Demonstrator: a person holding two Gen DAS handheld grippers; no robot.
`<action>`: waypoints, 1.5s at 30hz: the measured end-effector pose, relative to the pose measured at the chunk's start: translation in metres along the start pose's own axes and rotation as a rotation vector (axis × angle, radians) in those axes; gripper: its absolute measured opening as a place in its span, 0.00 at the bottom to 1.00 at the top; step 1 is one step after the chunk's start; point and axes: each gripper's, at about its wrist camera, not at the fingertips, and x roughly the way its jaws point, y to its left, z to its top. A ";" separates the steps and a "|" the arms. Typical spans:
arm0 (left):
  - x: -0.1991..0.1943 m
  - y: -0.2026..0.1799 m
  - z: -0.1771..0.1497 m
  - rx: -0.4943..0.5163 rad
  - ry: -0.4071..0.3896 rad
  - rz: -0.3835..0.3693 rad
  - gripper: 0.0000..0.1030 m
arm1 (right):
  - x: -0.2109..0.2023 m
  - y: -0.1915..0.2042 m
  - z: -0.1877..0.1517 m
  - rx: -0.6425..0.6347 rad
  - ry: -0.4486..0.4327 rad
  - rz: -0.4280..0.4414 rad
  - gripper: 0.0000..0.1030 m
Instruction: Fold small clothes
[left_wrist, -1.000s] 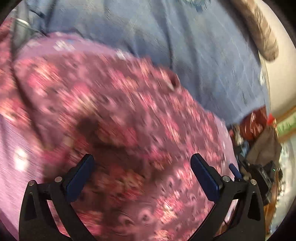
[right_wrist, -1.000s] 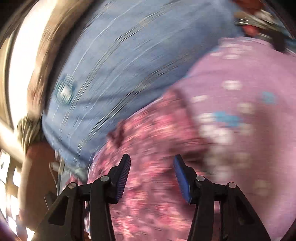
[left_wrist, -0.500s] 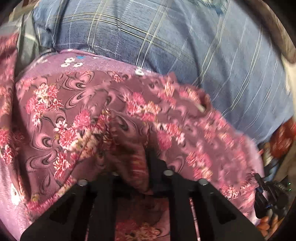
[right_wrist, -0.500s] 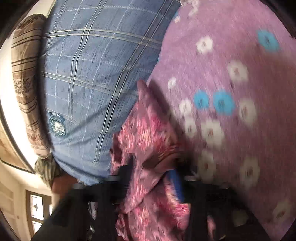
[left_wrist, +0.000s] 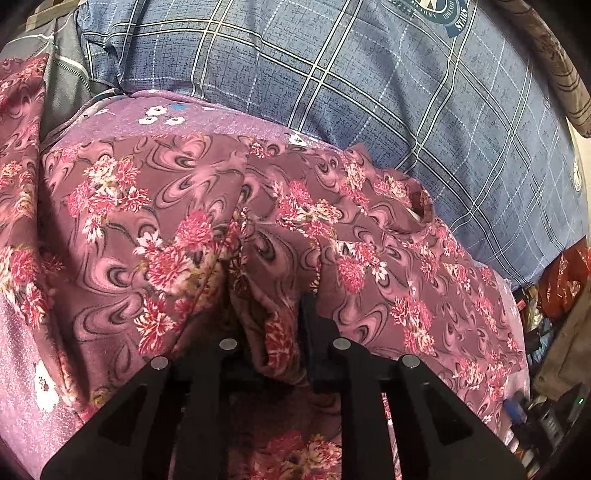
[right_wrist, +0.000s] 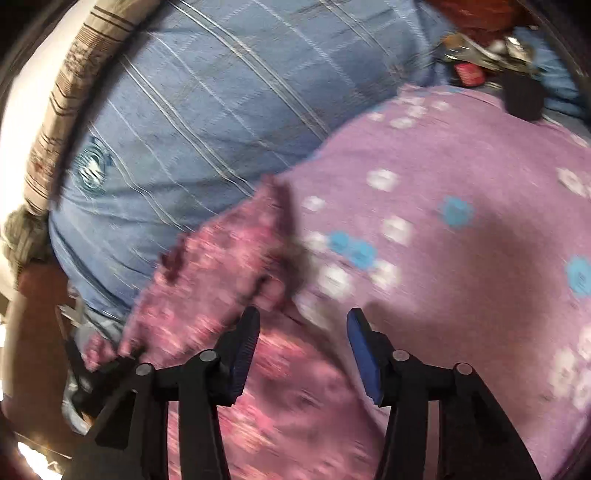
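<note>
A maroon garment with pink flowers (left_wrist: 177, 229) lies crumpled on a lilac sheet with white and blue flowers (left_wrist: 229, 122). My left gripper (left_wrist: 273, 314) pinches a raised fold of that garment between its nearly closed jaws, which are starting to open; the cloth hides its left fingertip. In the right wrist view, blurred by motion, the garment's edge (right_wrist: 221, 258) lies on the lilac sheet (right_wrist: 461, 177). My right gripper (right_wrist: 303, 317) hovers over it, its jaws opening with nothing between the blue pads (right_wrist: 364, 347).
A blue plaid cloth (left_wrist: 369, 92) (right_wrist: 203, 110) bulges behind the garment. A beige striped fabric (right_wrist: 74, 74) runs along the far edge. Assorted clutter (left_wrist: 546, 406) sits beyond the sheet's right end, and a dark object (right_wrist: 522, 99) lies at the sheet's far corner.
My left gripper went from wide open to closed on a fold of the floral garment. My right gripper closed on the garment's edge, then let go and opened again.
</note>
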 end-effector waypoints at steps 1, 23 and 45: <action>-0.001 0.000 -0.001 0.002 -0.001 0.003 0.16 | 0.002 -0.001 -0.004 -0.018 0.011 0.008 0.51; -0.008 0.003 -0.002 0.018 -0.025 0.032 0.25 | 0.028 0.055 0.039 -0.109 -0.109 -0.089 0.20; -0.060 0.061 0.022 -0.201 -0.148 -0.071 0.64 | 0.111 0.150 -0.012 -0.357 0.041 -0.180 0.38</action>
